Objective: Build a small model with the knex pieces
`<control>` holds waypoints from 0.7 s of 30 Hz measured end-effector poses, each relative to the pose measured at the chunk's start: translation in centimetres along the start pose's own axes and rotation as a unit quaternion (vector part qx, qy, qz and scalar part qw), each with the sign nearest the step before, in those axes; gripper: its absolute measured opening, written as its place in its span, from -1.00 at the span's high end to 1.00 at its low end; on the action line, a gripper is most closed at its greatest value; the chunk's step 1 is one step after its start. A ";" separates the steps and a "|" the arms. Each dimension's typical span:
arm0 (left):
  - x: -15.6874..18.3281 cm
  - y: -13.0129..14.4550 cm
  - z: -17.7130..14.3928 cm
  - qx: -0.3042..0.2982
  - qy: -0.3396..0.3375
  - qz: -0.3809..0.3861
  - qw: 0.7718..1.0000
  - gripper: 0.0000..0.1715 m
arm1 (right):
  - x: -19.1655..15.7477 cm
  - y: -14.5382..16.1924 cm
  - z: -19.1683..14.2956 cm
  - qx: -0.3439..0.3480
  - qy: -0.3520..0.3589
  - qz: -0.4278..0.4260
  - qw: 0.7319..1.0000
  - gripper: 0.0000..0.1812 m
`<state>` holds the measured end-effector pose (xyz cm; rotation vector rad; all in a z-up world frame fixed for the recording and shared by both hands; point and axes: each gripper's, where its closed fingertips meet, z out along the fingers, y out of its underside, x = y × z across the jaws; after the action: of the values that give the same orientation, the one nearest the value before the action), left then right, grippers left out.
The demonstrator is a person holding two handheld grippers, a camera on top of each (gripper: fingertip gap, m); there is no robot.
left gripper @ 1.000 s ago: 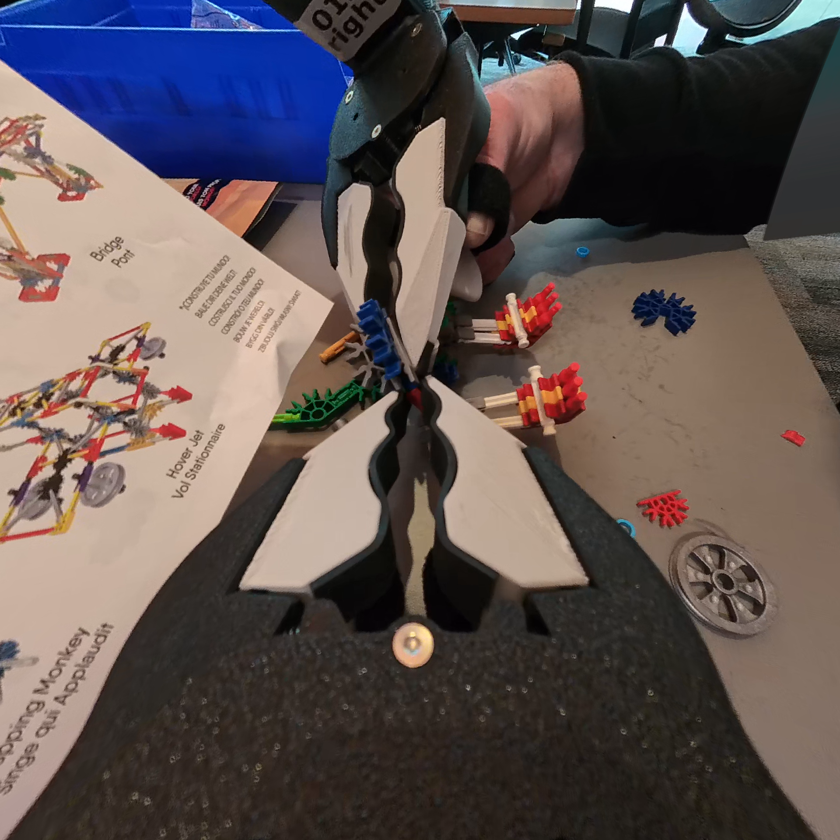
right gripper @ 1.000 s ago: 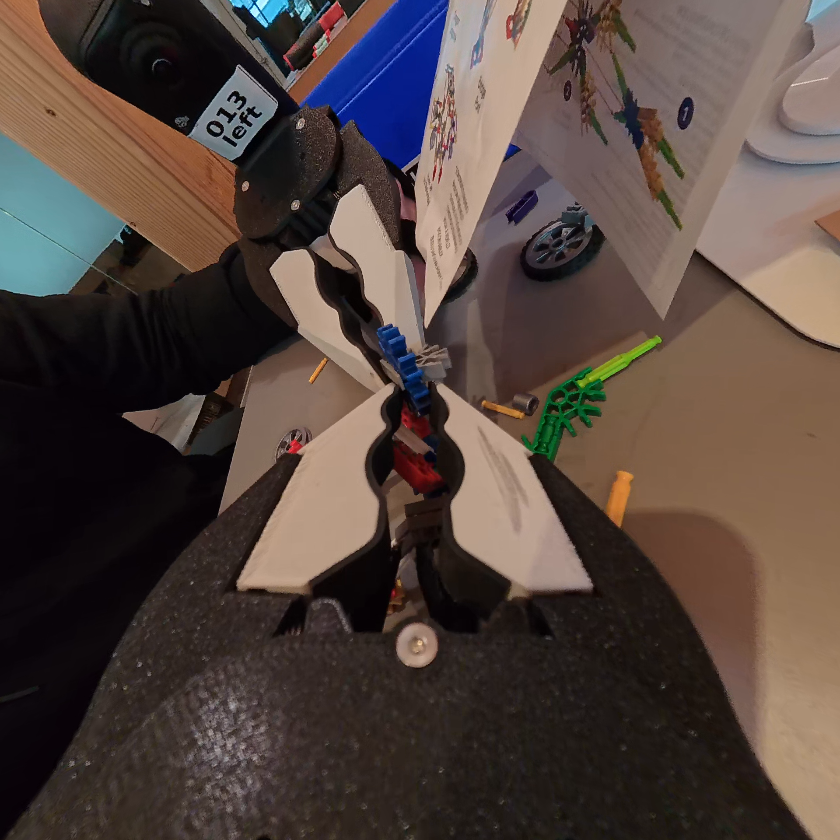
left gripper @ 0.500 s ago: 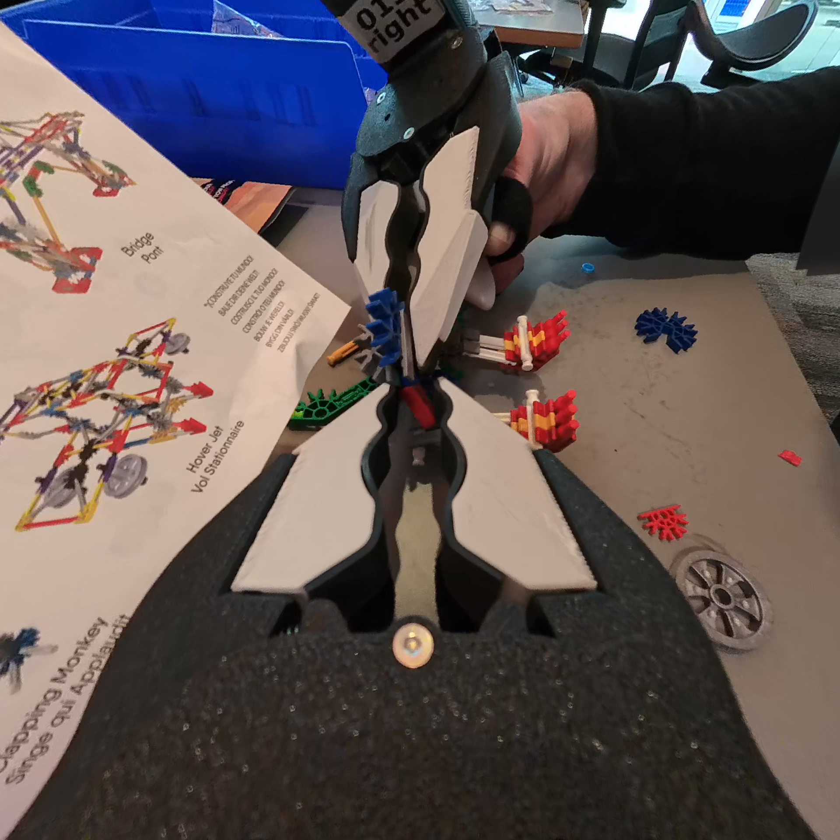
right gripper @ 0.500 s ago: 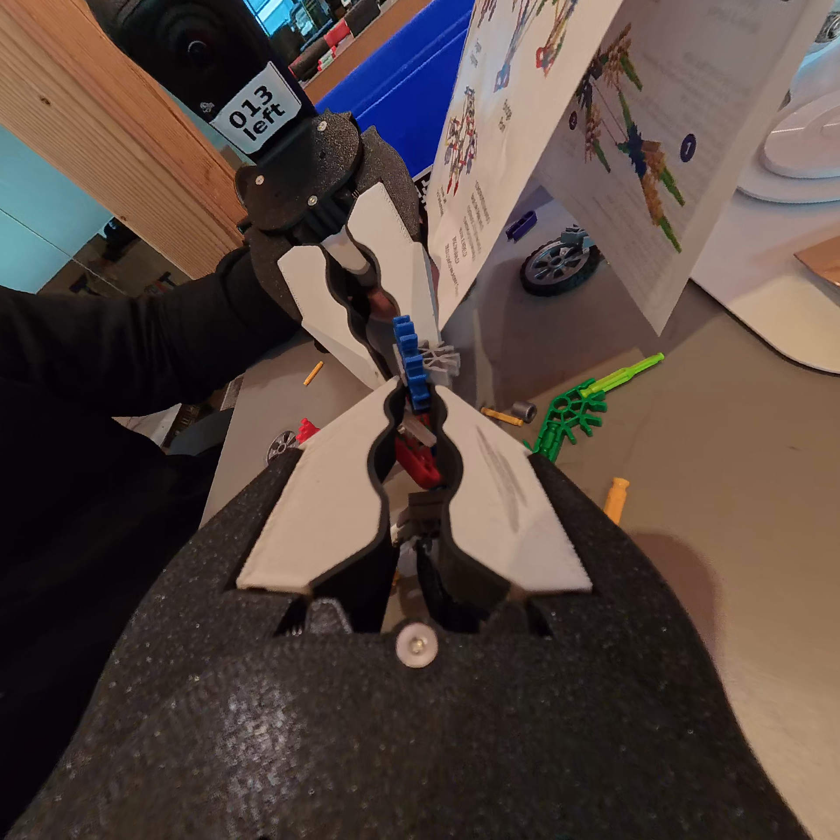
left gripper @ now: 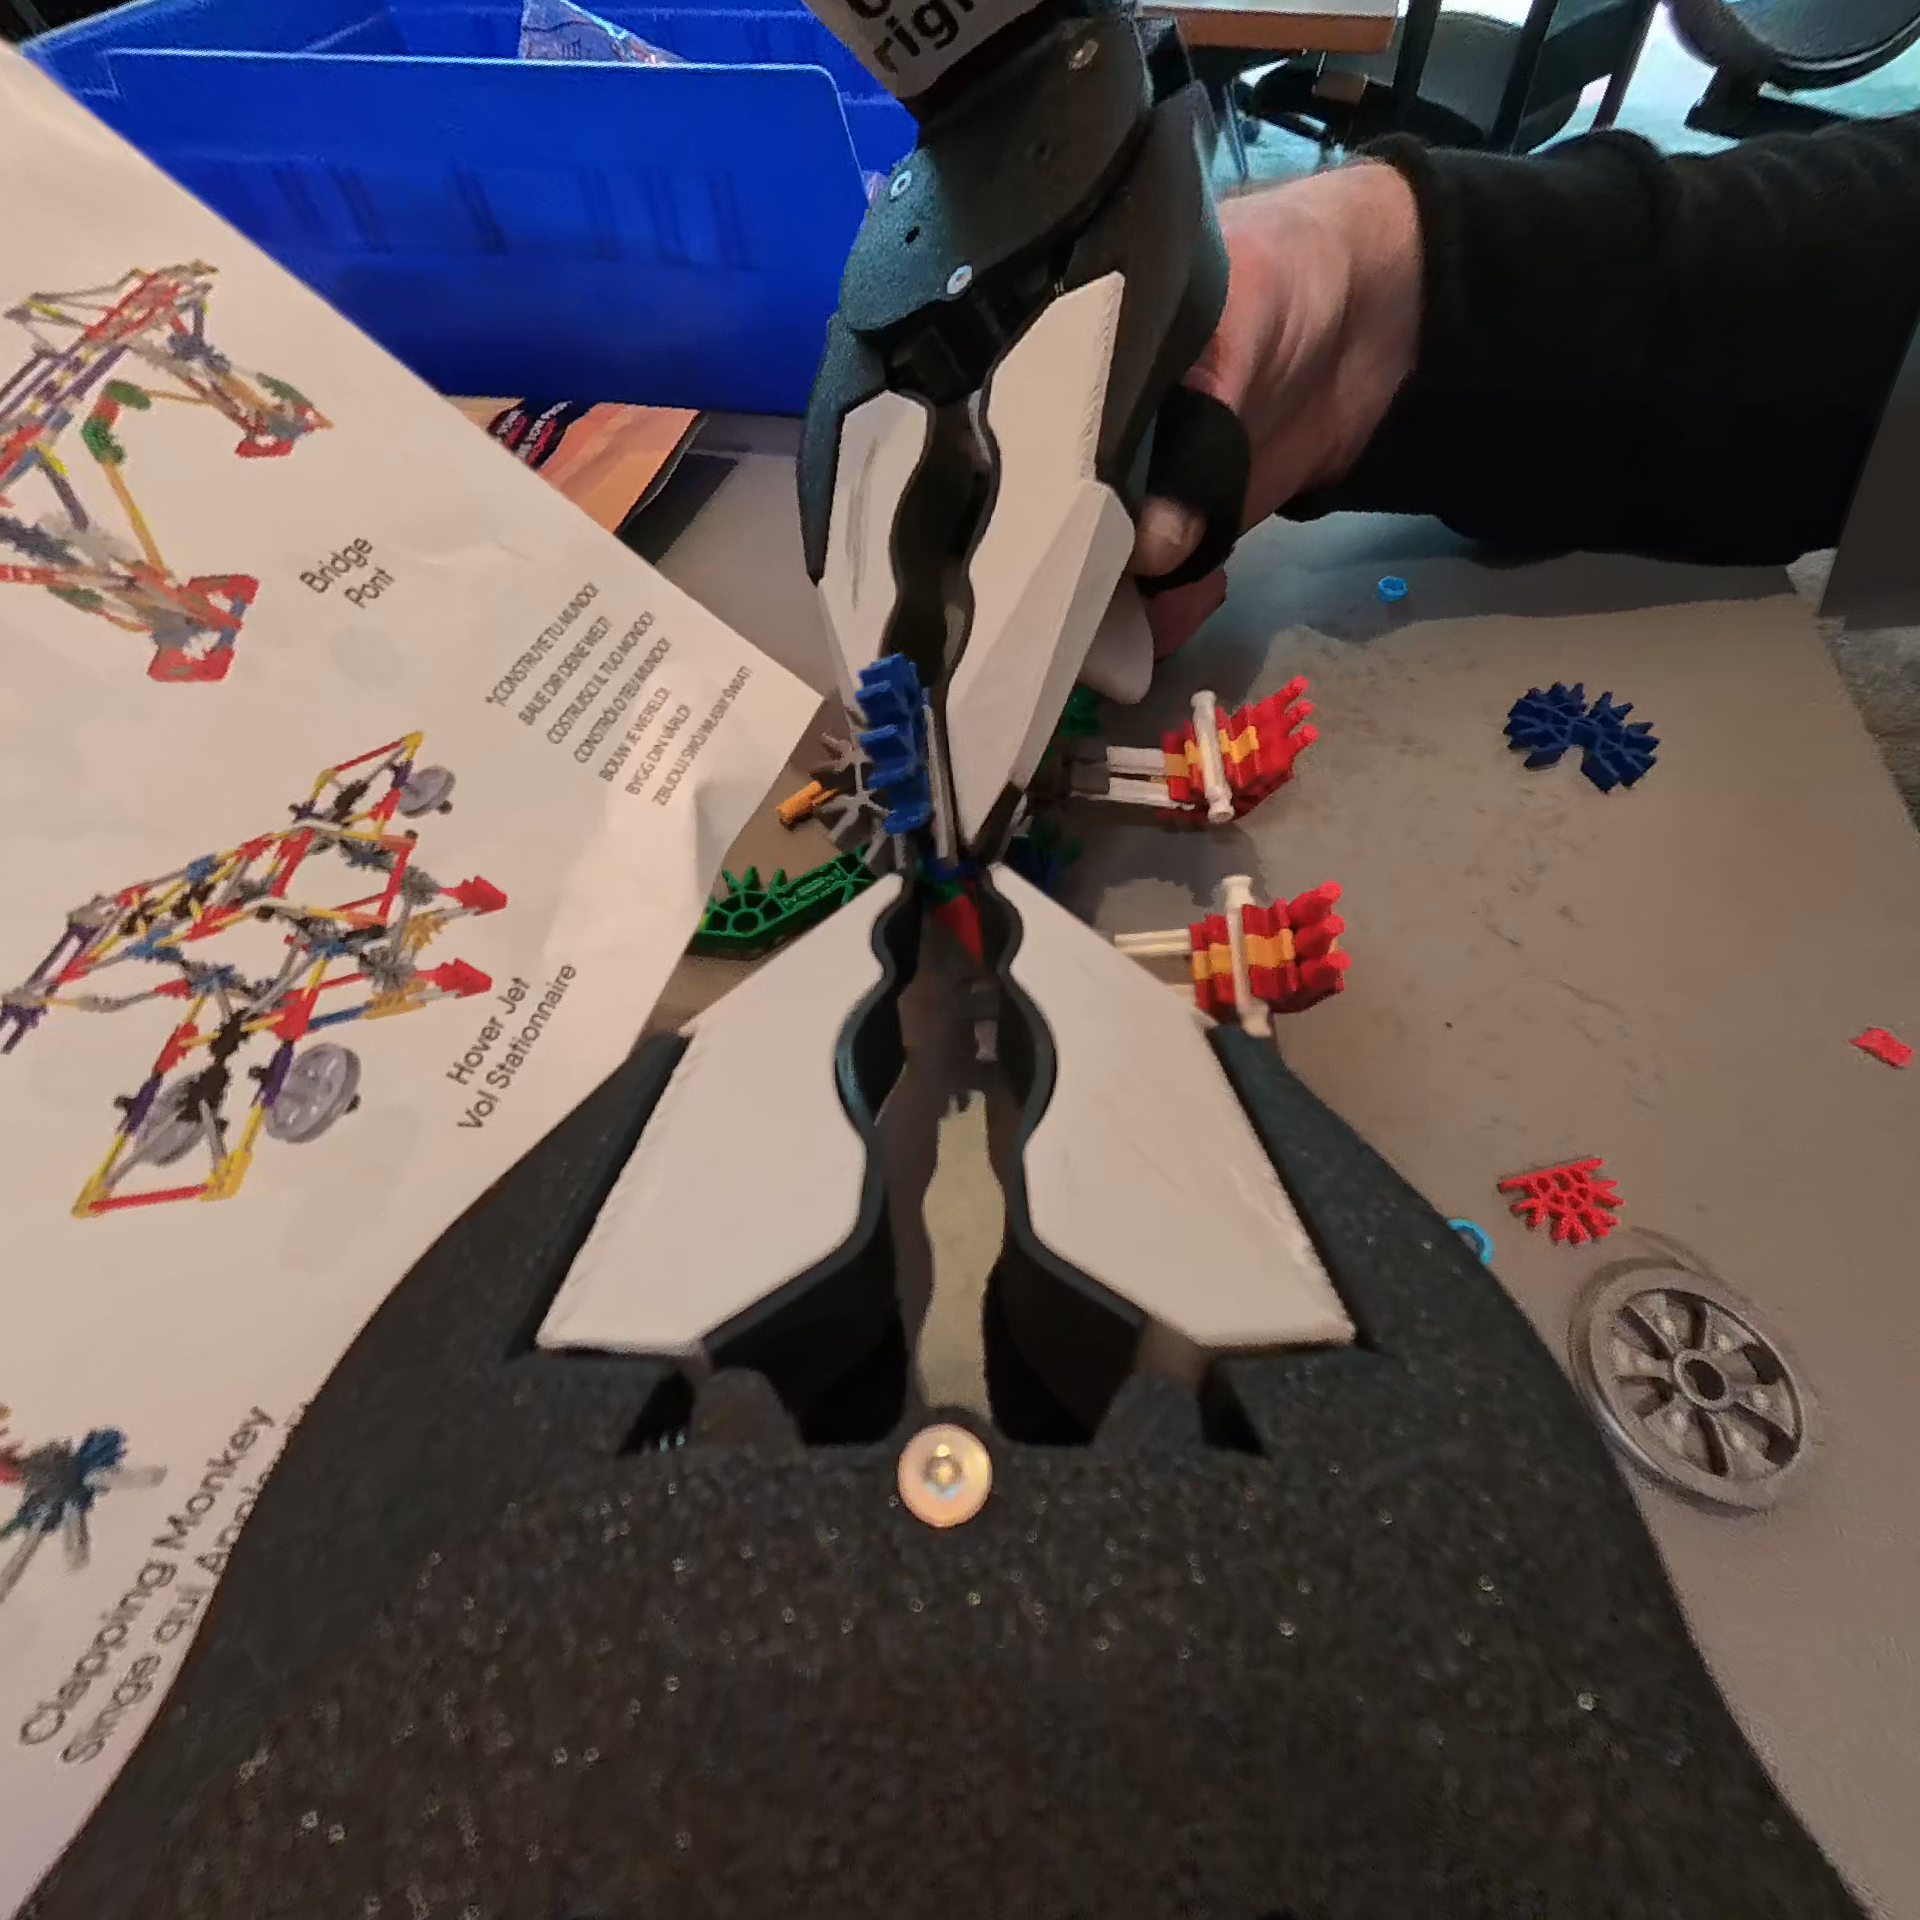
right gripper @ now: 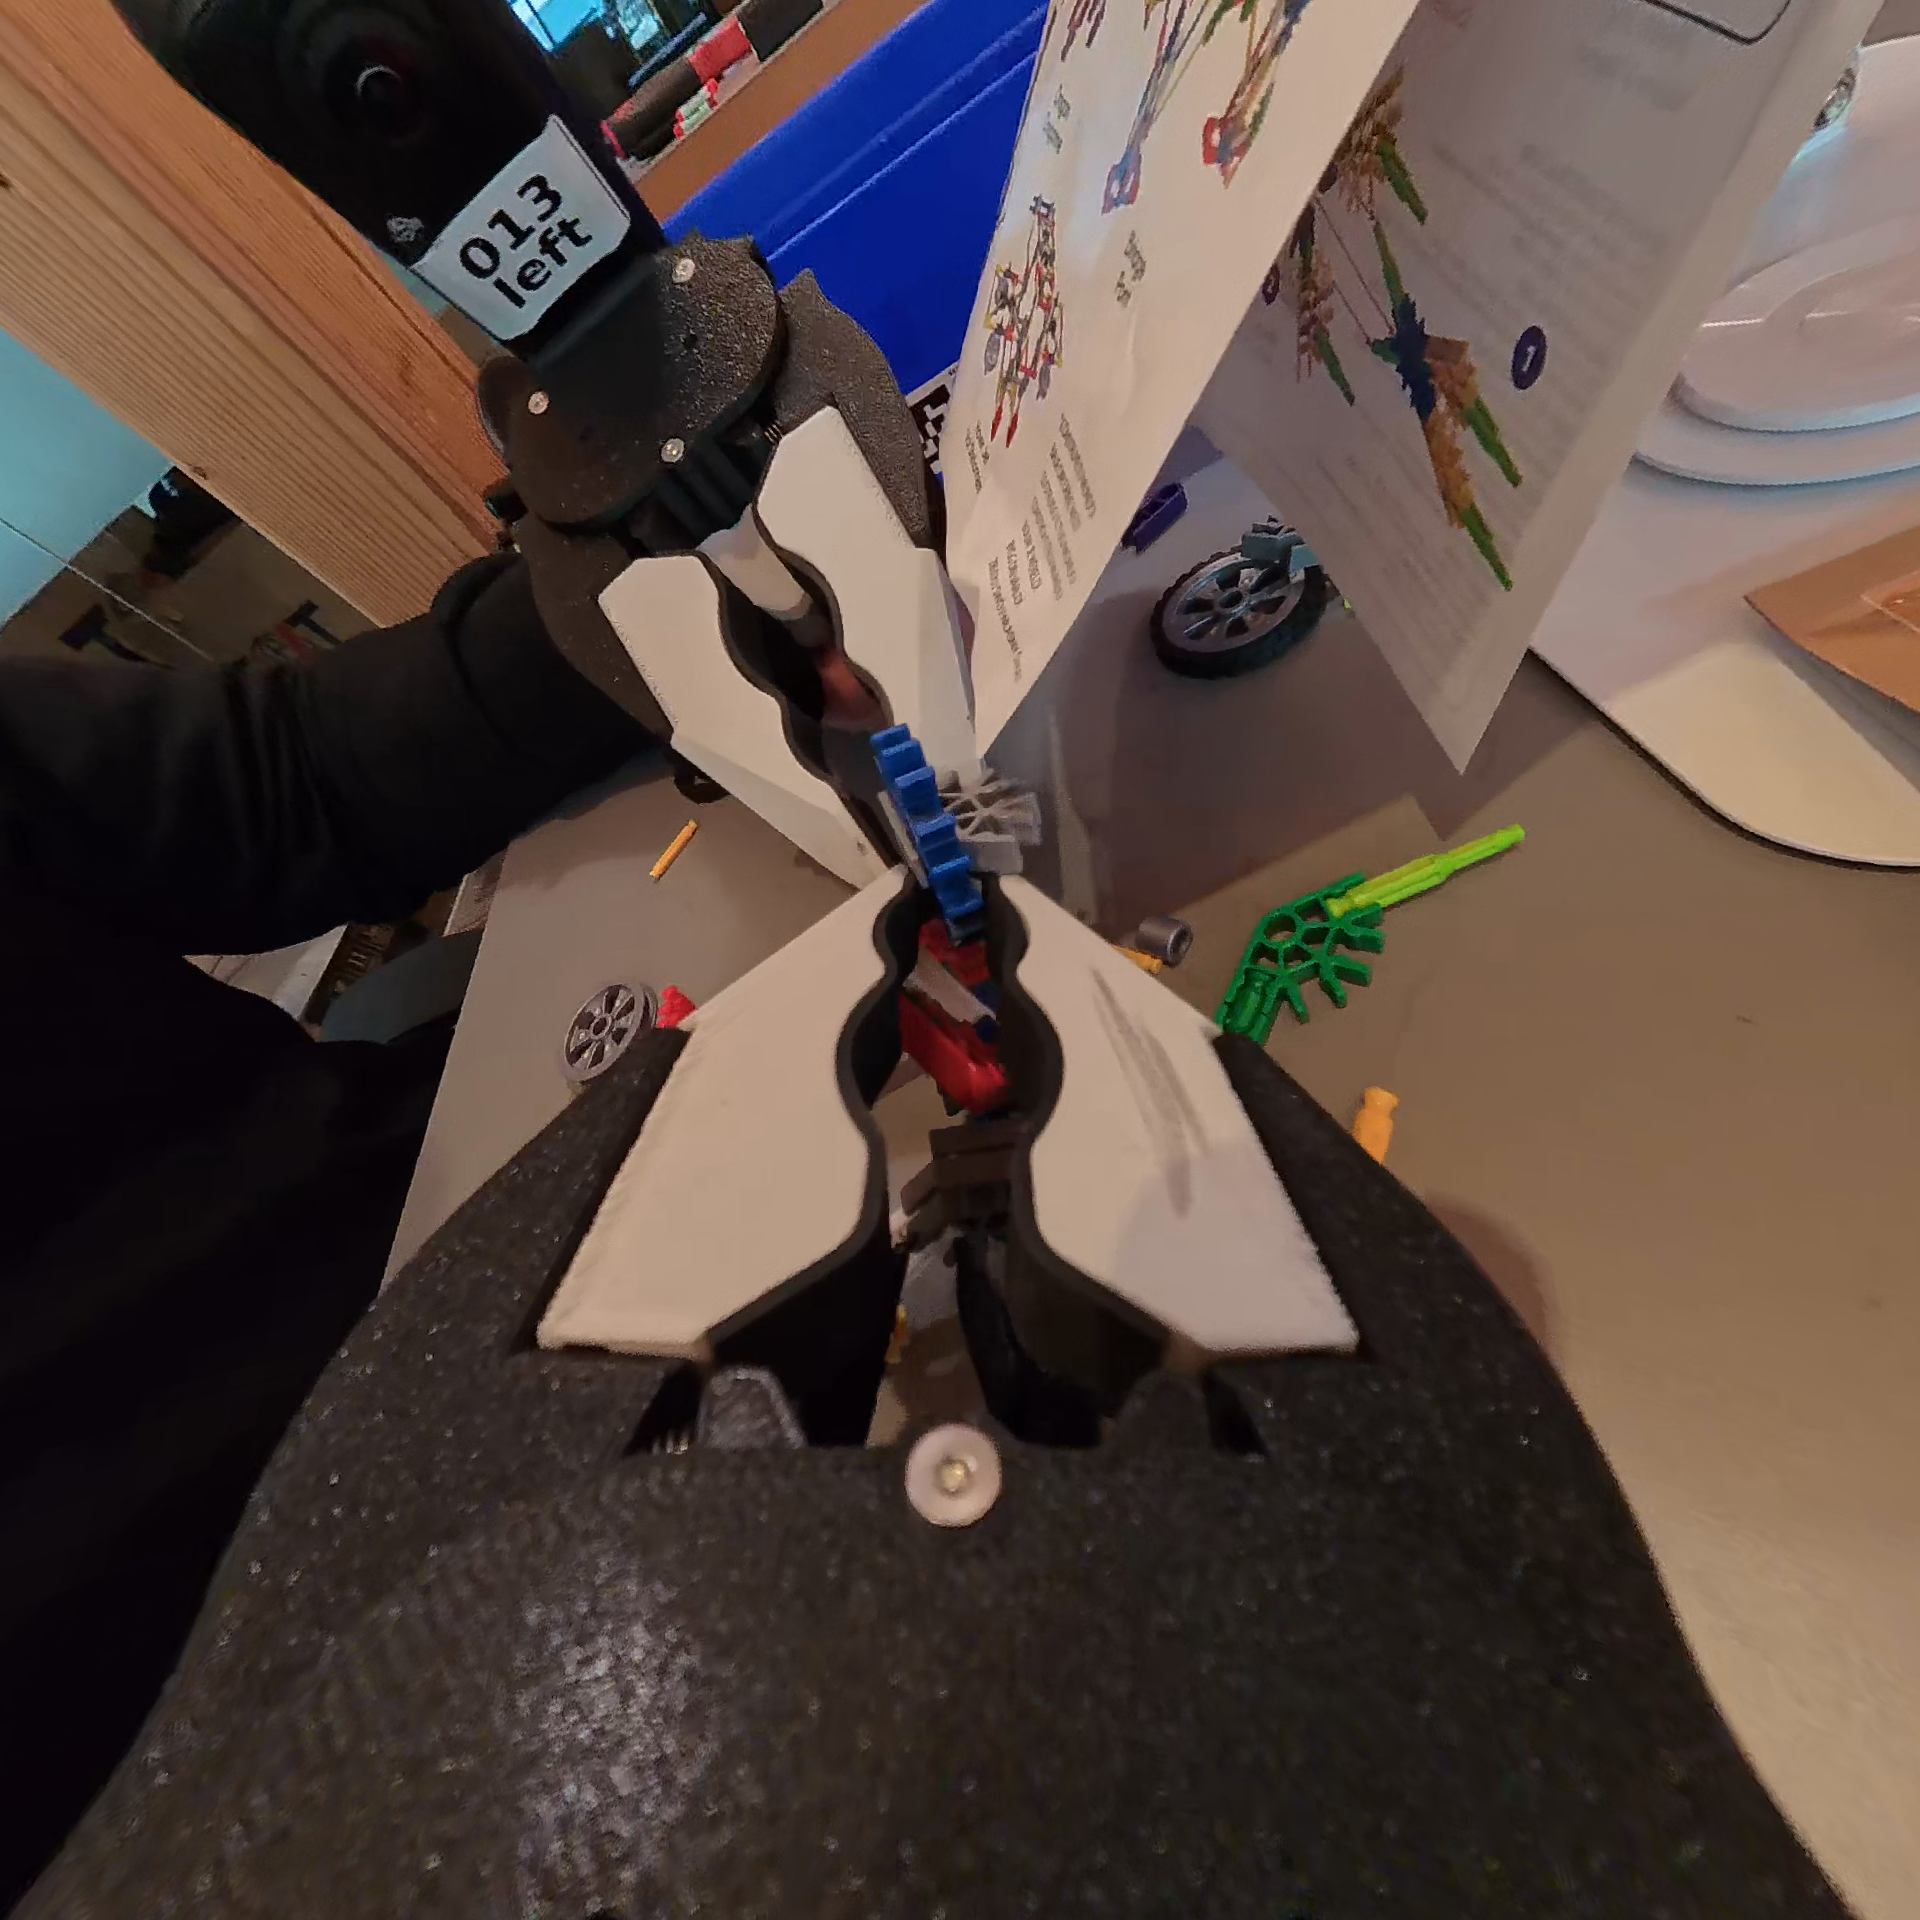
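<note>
My left gripper [left gripper: 951,878] is shut on a thin rod with a red end [left gripper: 961,920]. The rod also shows between its fingers in the right wrist view [right gripper: 774,592]. My right gripper [right gripper: 951,883] is shut on a small toy assembly: a blue toothed connector [right gripper: 920,800], a grey connector [right gripper: 992,810], red parts [right gripper: 956,1039] and a black piece [right gripper: 966,1184]. The two grippers meet tip to tip above the grey table [left gripper: 1507,935], with the rod's end at the blue connector [left gripper: 894,743]. A hand [left gripper: 1309,343] holds the right gripper [left gripper: 940,821].
A printed instruction sheet [left gripper: 312,727] lies on the left, with a blue bin [left gripper: 468,208] behind it. On the table are two red-yellow assemblies [left gripper: 1268,956], a green connector [right gripper: 1299,945], a blue connector [left gripper: 1579,732], a red connector [left gripper: 1558,1200], a grey wheel [left gripper: 1694,1382] and a tyred wheel [right gripper: 1236,603]. Both grippers' tips are close together, under 4 cm apart.
Both grippers stay shut and tip to tip. They have turned a little against each other, and the rod in the left gripper now shows more clearly.
</note>
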<state>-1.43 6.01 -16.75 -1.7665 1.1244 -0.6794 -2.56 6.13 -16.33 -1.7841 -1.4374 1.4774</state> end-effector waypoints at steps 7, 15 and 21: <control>0.0 0.1 -0.1 -0.013 -0.009 0.016 1.000 0.87 | -0.2 0.1 0.0 -0.006 -0.001 -0.017 1.000 0.89; 0.4 0.8 0.5 -0.044 -0.012 0.027 0.999 0.84 | -0.1 0.2 0.2 -0.012 0.008 -0.027 1.000 0.89; 0.5 0.7 0.6 -0.045 -0.013 0.033 0.998 0.85 | -0.2 0.4 0.1 -0.021 0.016 -0.045 0.999 0.88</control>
<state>-1.02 5.72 -17.70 -1.8006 1.2071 -0.5707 -2.44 5.79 -16.54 -1.7346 -1.5224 1.3781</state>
